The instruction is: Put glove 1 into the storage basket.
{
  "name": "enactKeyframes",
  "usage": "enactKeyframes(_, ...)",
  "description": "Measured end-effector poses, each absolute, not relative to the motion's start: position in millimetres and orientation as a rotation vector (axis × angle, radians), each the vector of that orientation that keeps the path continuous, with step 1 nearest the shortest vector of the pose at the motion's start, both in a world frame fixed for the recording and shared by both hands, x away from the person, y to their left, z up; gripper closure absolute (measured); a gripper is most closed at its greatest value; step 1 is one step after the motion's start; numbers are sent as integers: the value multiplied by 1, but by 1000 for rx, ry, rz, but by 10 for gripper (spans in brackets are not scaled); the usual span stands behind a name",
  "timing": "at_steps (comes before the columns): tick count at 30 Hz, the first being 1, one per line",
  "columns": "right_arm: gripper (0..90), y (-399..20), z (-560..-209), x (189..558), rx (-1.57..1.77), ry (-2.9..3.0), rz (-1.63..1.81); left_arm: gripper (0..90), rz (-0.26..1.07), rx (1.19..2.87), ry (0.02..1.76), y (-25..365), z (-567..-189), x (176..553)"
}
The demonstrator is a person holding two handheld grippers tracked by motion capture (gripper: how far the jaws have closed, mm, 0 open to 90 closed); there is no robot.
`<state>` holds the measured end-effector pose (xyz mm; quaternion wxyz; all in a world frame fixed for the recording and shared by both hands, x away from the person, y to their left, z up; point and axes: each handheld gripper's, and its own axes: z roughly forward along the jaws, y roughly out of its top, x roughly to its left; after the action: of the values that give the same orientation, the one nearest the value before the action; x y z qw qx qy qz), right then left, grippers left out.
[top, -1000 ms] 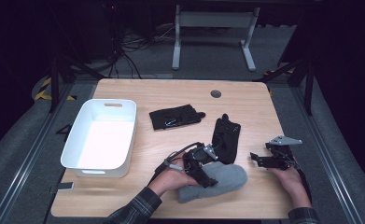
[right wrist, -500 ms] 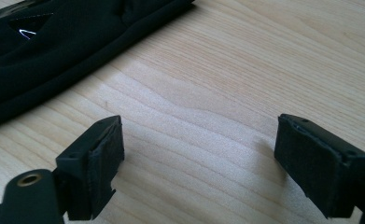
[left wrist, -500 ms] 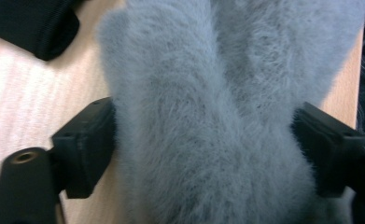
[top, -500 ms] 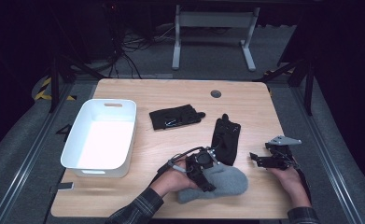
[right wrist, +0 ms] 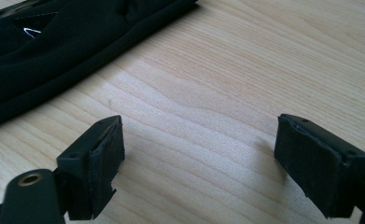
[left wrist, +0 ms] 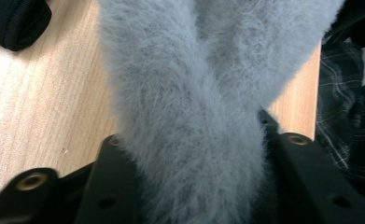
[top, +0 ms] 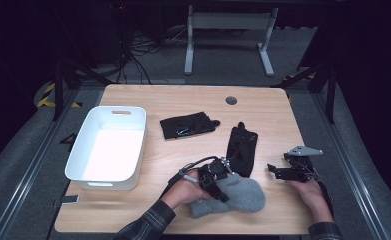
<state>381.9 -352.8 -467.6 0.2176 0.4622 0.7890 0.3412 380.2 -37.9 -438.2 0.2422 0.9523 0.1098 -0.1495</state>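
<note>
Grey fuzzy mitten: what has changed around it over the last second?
The left gripper has just been closing its fingers and now pinches the grey fuzzy mitten. The right gripper stays open over bare table. Both black gloves and the white bin lie as before.

Bare surface (top: 193,102) runs across the far side and along the near left edge, open to pass. The white bin (top: 108,145) walls off the left. Two black gloves (top: 187,125) (top: 242,145) and the grey fuzzy mitten (top: 238,196) crowd the middle; a free strip lies between the upright glove and the right hand-held gripper (top: 273,171).
</note>
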Motion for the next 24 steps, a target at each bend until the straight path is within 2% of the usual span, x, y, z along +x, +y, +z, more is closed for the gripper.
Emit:
enactKeyframes(6,164,-353,-467,382,1279,2187,945,659,-401,2564,372,-30,-431,381)
enactKeyframes(13,158,-353,-468,382,1278,2187,945,662,-355,2517,418,-18,-418,385)
enactKeyframes(24,147,-352,-468,382,1273,2191,939,662,-239,2400,556,17,-378,398)
